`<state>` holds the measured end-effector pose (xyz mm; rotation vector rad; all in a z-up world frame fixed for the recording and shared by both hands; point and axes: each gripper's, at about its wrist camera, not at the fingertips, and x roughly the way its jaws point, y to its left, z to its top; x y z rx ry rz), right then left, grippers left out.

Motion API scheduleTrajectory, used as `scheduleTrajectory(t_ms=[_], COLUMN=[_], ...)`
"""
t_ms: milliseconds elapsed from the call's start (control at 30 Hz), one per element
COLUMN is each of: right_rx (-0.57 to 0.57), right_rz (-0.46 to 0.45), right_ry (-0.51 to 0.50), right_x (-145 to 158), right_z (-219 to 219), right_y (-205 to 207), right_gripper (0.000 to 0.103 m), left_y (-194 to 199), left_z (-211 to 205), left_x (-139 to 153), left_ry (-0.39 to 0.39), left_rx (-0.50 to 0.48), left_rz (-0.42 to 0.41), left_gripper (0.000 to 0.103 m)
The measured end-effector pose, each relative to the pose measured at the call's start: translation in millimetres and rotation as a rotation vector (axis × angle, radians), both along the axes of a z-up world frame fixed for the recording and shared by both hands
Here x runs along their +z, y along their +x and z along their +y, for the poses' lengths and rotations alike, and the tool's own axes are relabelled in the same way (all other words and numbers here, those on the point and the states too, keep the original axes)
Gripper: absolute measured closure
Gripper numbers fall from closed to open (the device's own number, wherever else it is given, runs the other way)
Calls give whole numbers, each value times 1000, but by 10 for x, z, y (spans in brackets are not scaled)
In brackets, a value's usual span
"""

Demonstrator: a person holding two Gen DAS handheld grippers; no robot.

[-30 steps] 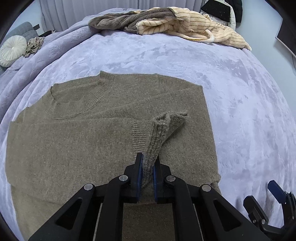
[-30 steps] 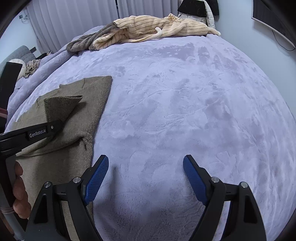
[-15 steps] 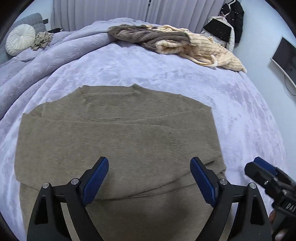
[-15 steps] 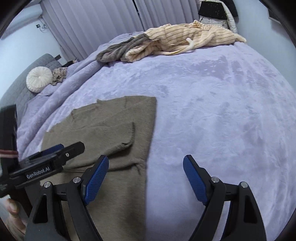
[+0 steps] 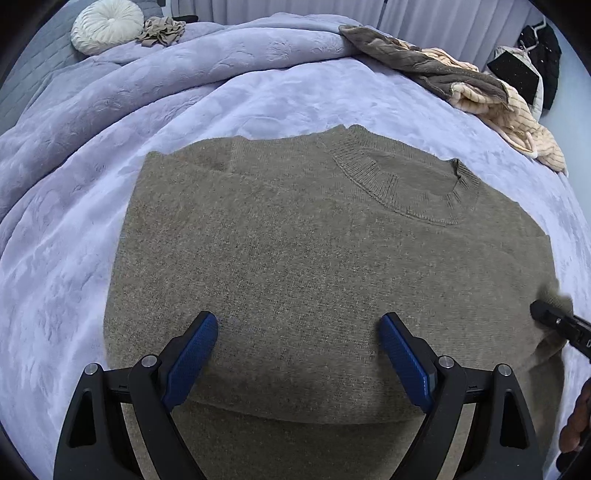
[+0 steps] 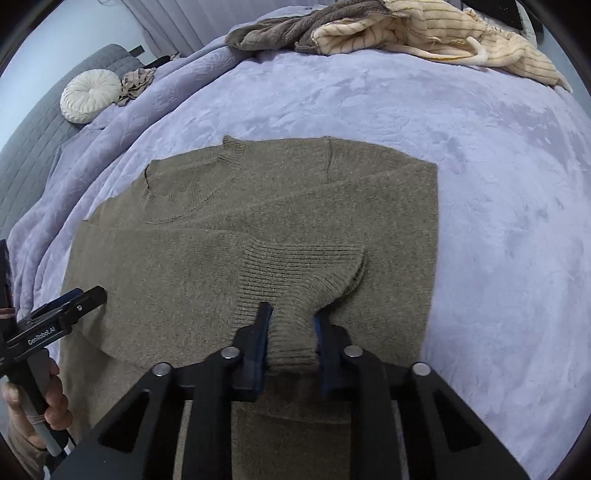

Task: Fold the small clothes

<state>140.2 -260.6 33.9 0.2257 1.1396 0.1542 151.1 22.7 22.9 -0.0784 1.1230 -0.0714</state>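
Note:
An olive-brown knit sweater [image 5: 314,240] lies flat on the lavender bed cover, neckline [image 5: 410,188] toward the far right in the left wrist view. My left gripper [image 5: 299,350] is open and empty just above the sweater's body. My right gripper [image 6: 291,332] is shut on the ribbed sleeve cuff [image 6: 295,295], which is pinched up from the sweater [image 6: 258,229]. The right gripper's tip also shows at the right edge of the left wrist view [image 5: 554,321]. The left gripper shows at the left of the right wrist view [image 6: 62,314].
A pile of cream striped and brown clothes [image 6: 388,33] lies at the far side of the bed. A round white cushion [image 6: 90,96] and a crumpled beige cloth [image 6: 138,81] sit at the far left by a grey sofa. Bare lavender cover [image 6: 498,184] lies to the right.
My left gripper let go of the sleeve cuff, opened and shifted left over the sweater. My right gripper moved left onto the sweater and shut on the cuff.

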Motion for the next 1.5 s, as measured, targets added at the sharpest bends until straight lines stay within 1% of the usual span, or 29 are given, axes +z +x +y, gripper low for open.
scheduleTrajectory(t_ms=[67,133,233,300,333,433,600,700,767,800,867,900,933,967,1000,1033,1100,1167,1200,1233,1267,1300,1333,1367,1433,1467,1500], right_rx=[4,10,-31,-51,-60,-96,-181,-166,-138,-127,-118,-125,-141,-157,-165,-166,-131,-60,-28,2,17,19,24,25,0,-3,0], right_rz=[-30,-83,-145,-168,-169,-172,-147,-143,-150,-140,-119,-120,-140,-166,-191,-214,-230,-209,-190,-159,-119,-75,-61,-69,-90,-125,-140], right_ry=[-4,-10,-11,-29,-23,-36,-46,-98,-148,-161,-178,-179,-183,-193,-202,-202,-174,-163,-163,-156,-163,-201,-224,-224,-227,-211,-198], right_x=[99,249,431,474,467,415,215,133,141,141,170,210,282,353,417,476,519,454,380,275,162,46,-15,14,165,262,304], right_z=[44,39,-42,-79,-93,-96,-127,-97,-42,-29,-36,-50,-61,-55,-31,12,137,359,469,549,599,627,632,627,618,622,640], right_y=[-37,-114,-243,-326,-377,-562,-823,-798,-749,-726,-724,-751,-800,-845,-880,-911,-918,-863,-822,-767,-709,-653,-638,-656,-727,-782,-804], right_gripper=[93,94,94,94,94,94,94,94,93,92,84,80,71,65,49,41,41,41,41,41,41,41,41,41,40,40,35], left_y=[-12,-22,6,12,8,-2,37,143,152,130,70,54,46,47,49,42,23,9,6,4,-1,-10,-26,-77,-179,-213,-231], left_z=[-31,-13,29,21,11,24,251,339,377,391,458,483,496,481,468,437,316,156,52,14,4,26,60,116,175,156,113], left_x=[56,138,127,91,84,122,199,69,56,88,213,255,267,249,228,199,145,80,5,-47,-74,-49,6,107,230,233,195], left_ry=[3,-33,-63,-55,-46,-65,-96,-101,-82,-89,-129,-135,-132,-123,-119,-113,-91,-16,64,105,125,117,108,79,7,-20,-30], left_rx=[-12,-16,-12,-20,-25,-39,6,5,12,10,12,18,23,20,14,4,-22,-56,-85,-101,-103,-104,-99,-86,-80,-89,-106], left_rz=[-14,-37,-16,-9,-11,-16,-25,41,45,36,-6,-21,-25,-16,-9,-3,7,2,-7,-5,-8,-7,0,-12,-44,-34,-12], left_gripper=[13,13,13,13,13,13,13,13,13,13,13,13,13,13,13,13,13,13,12,6,4,4,4,4,4,4,4])
